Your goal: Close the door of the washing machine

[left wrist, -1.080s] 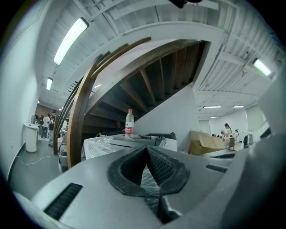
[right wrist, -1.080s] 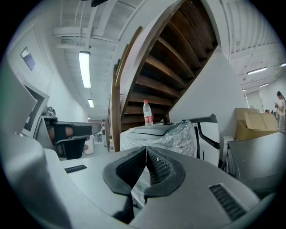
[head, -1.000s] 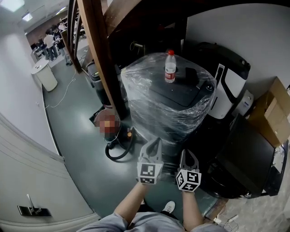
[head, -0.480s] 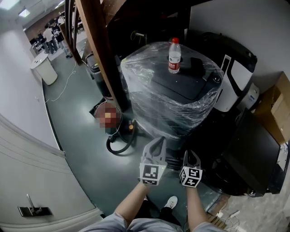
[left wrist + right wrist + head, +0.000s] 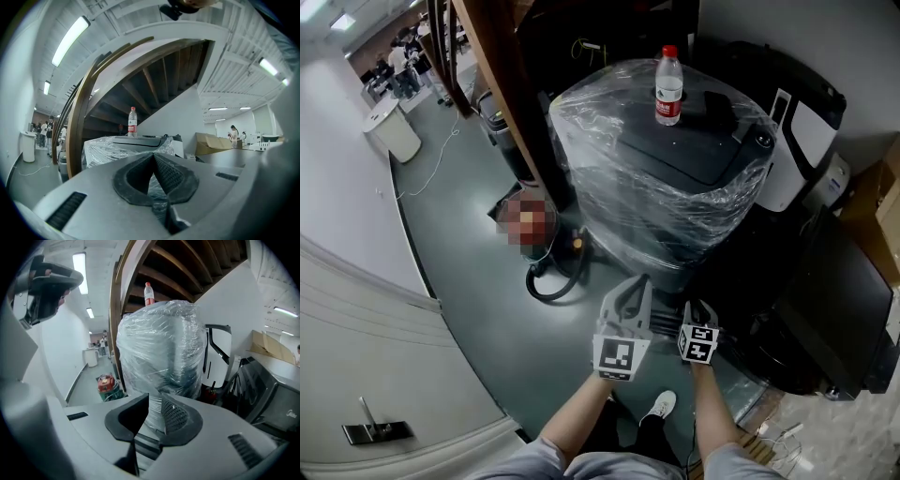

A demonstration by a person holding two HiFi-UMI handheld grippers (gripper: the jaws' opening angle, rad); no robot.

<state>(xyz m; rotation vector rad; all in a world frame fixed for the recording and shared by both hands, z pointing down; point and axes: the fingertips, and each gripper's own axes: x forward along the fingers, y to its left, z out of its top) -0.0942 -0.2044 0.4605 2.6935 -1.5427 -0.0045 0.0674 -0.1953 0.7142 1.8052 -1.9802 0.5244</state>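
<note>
The washing machine (image 5: pixel 675 187) is a top-loader wrapped in clear plastic film, its dark lid lying flat under the film. A water bottle (image 5: pixel 668 86) with a red cap stands on top. Both grippers hang side by side just in front of the machine's lower front, touching nothing. My left gripper (image 5: pixel 635 287) has its pads meeting at the tips, with nothing between them (image 5: pixel 153 157). My right gripper (image 5: pixel 698 309) shows a narrow gap between its pads (image 5: pixel 153 399), through which the wrapped machine (image 5: pixel 161 348) is visible.
A wooden stair beam (image 5: pixel 502 84) rises just left of the machine. A black hose (image 5: pixel 551 283) lies on the floor by a red canister (image 5: pixel 105 383). A white-and-black appliance (image 5: pixel 802 131) and a dark one (image 5: pixel 834 309) stand at the right. People are far down the corridor.
The view has drawn closer to the wrapped machine, which now sits higher and further right in the frame. Both grippers keep their low position side by side.
</note>
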